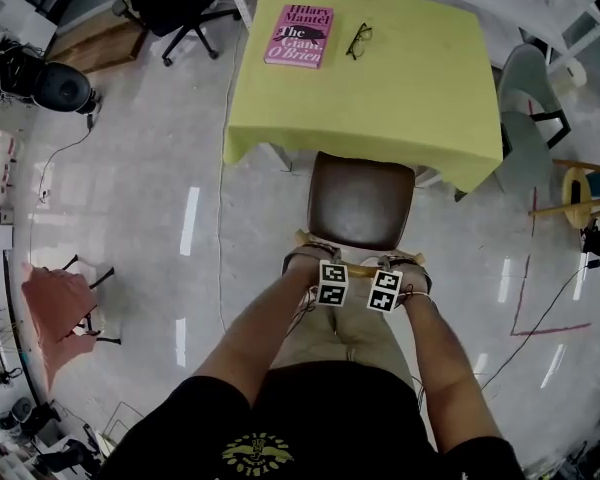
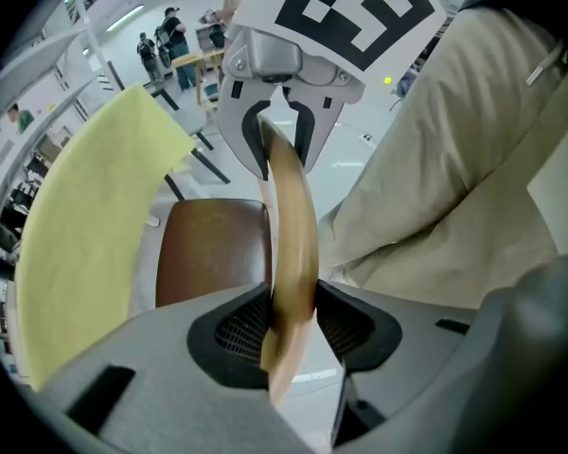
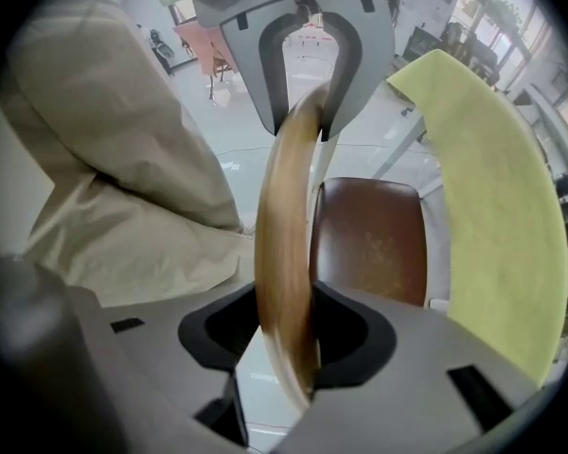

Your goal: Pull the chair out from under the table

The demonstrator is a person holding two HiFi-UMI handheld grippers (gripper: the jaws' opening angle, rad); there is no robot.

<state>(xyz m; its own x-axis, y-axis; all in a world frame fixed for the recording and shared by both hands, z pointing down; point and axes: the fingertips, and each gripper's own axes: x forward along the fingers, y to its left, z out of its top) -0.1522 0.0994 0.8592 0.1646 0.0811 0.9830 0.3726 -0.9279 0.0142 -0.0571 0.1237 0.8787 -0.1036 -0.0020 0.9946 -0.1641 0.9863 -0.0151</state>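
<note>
Left claw (image 1: 328,273), head view: pointed down and set on the left part of the wooden backrest rail (image 1: 361,268).
Right claw (image 1: 388,280), head view: pointed down and set on the right part of the same rail, just beside the left claw.
Chair (image 1: 361,203), head view: brown seat seen mostly clear of the table (image 1: 420,88). Its far edge lies at the hem of the yellow-green cloth, and the backrest is turned toward the person.
Tabletop, head view: a pink book (image 1: 300,35) and a pair of eyeglasses (image 1: 358,40) are noted near the far edge.
Left claw (image 2: 292,324), left gripper view: both pads are pressed on the curved rail (image 2: 292,225), which is gripped edgewise between them.
Surroundings, left gripper view: seat (image 2: 213,253) and cloth (image 2: 85,235) lie left of the rail, beige trousers (image 2: 454,178) right of it. The right claw (image 2: 284,130) is clamped further along the rail.
Right claw (image 3: 289,334), right gripper view: closed on the rail (image 3: 286,225), with a pad touching on each side.
Surroundings, right gripper view: seat (image 3: 371,239) and cloth (image 3: 497,216) lie right of the rail, trousers (image 3: 123,159) left of it.
</note>
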